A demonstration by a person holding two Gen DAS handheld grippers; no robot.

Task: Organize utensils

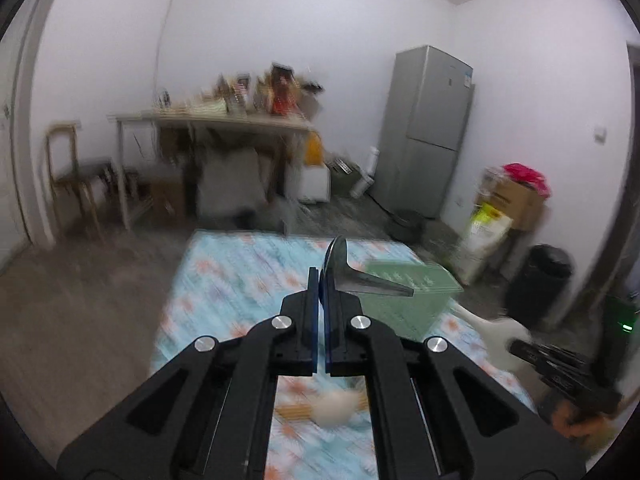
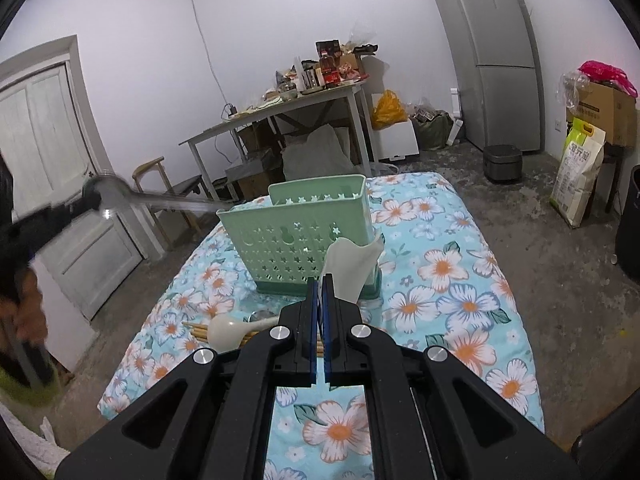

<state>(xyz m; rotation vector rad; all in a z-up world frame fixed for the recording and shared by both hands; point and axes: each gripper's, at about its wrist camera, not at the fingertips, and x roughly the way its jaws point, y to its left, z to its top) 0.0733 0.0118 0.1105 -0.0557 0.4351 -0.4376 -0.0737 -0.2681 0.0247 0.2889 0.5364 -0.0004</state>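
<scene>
Two claws clamp spoons: left claw (image 1: 321, 276) a shiny metal spoon (image 1: 352, 276), right claw (image 2: 321, 284) a white spoon (image 2: 352, 264).

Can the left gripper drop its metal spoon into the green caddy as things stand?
Probably yes. The left gripper is shut on the metal spoon, raised above the table, and the green caddy's open top shows nothing over it.

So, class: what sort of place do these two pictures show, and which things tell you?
Probably a lived-in home room used for kitchen storage: a tall silver fridge, a cluttered table of bottles and food packets, and a rice cooker on the bare floor.
</scene>
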